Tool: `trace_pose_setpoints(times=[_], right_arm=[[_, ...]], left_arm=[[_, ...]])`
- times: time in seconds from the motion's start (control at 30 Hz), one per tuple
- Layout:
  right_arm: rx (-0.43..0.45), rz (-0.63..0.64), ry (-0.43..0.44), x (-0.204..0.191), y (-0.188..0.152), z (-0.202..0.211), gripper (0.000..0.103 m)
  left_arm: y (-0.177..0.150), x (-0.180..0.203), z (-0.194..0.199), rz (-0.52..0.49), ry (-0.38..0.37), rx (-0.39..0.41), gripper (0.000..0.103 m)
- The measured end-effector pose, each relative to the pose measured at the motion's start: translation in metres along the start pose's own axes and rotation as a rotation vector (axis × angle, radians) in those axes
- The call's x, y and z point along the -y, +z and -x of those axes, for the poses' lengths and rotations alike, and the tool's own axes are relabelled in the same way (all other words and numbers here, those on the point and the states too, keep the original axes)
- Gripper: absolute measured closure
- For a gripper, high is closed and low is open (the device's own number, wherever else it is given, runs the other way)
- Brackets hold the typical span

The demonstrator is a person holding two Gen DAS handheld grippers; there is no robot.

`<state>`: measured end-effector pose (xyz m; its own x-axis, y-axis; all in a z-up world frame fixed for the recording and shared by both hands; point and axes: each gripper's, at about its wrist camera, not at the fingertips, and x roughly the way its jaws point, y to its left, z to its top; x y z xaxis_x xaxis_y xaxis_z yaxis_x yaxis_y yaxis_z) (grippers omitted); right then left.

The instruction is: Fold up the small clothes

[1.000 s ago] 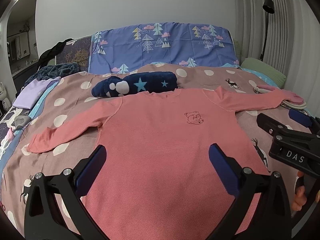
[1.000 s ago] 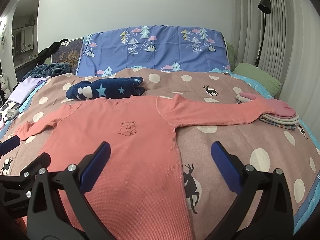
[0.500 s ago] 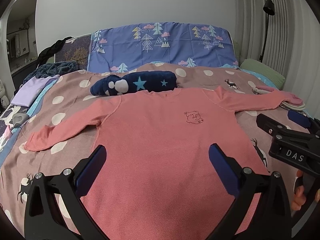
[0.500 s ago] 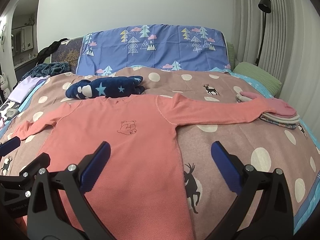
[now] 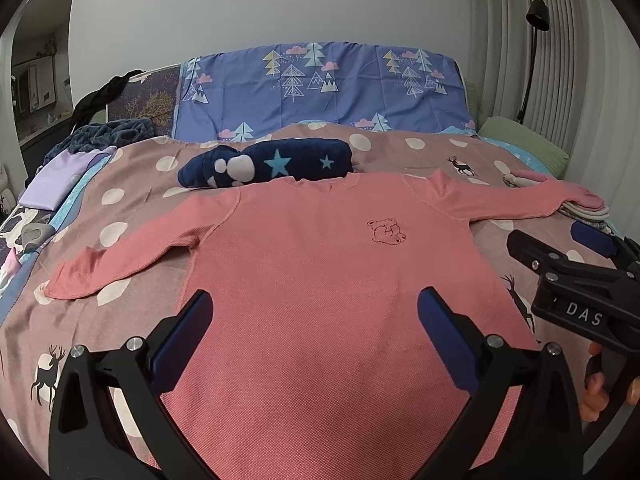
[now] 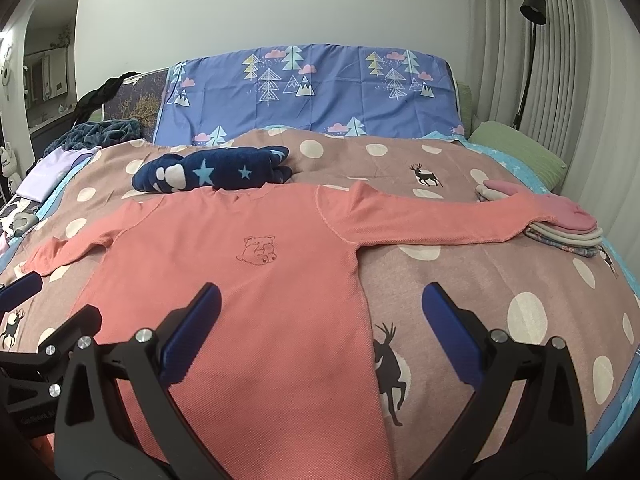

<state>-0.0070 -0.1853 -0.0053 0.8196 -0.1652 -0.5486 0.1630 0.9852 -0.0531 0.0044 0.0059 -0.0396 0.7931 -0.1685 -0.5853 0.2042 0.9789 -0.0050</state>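
A salmon-pink long-sleeved shirt (image 5: pixel 320 272) (image 6: pixel 248 280) with a small bear outline on the chest lies flat, front up, on the dotted bedspread (image 5: pixel 132 184) (image 6: pixel 500 280), both sleeves spread out. Its right sleeve end rests on a stack of folded clothes (image 6: pixel 568 232) (image 5: pixel 580 208). My left gripper (image 5: pixel 316 336) hovers open above the shirt's lower middle. Over the shirt's lower right edge my right gripper (image 6: pixel 320 328) is open too, holding nothing. The right gripper also shows at the right of the left wrist view (image 5: pixel 580 276).
A navy star-patterned plush blanket roll (image 5: pixel 268 162) (image 6: pixel 212 170) lies just beyond the shirt's collar. A blue tree-print pillow (image 5: pixel 320 88) stands at the headboard. Lilac and dark clothes (image 5: pixel 60 176) pile at the left edge; a green cushion (image 6: pixel 520 148) lies at the right.
Both views have shifted slightly, as if both grippers drew back and a little higher. The shirt has not moved and both grippers stay open.
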Motion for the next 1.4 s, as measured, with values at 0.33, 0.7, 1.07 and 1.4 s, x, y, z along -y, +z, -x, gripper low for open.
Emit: trace_pose_setpoints(times=[0.33,0.7,1.07,1.4], right_arm=[[-0.012,0.023,0.002,-0.006,0.002,-0.009,0.002],[-0.019,0.069,0.015,-0.019,0.017,-0.028,0.002],[-0.055,0.078,0.021,-0.031,0.020,-0.049,0.002],[-0.098,0.109,0.006,-0.035,0.017,-0.075,0.002]], left_arm=[[0.005,-0.009,-0.009,0.036,-0.003,-0.022,0.001],[0.006,-0.043,-0.035,0.122,-0.003,-0.097,0.001],[0.014,-0.066,-0.048,0.170,-0.029,-0.087,0.006],[-0.027,-0.244,-0.080,0.706,-0.027,-0.128,0.063]])
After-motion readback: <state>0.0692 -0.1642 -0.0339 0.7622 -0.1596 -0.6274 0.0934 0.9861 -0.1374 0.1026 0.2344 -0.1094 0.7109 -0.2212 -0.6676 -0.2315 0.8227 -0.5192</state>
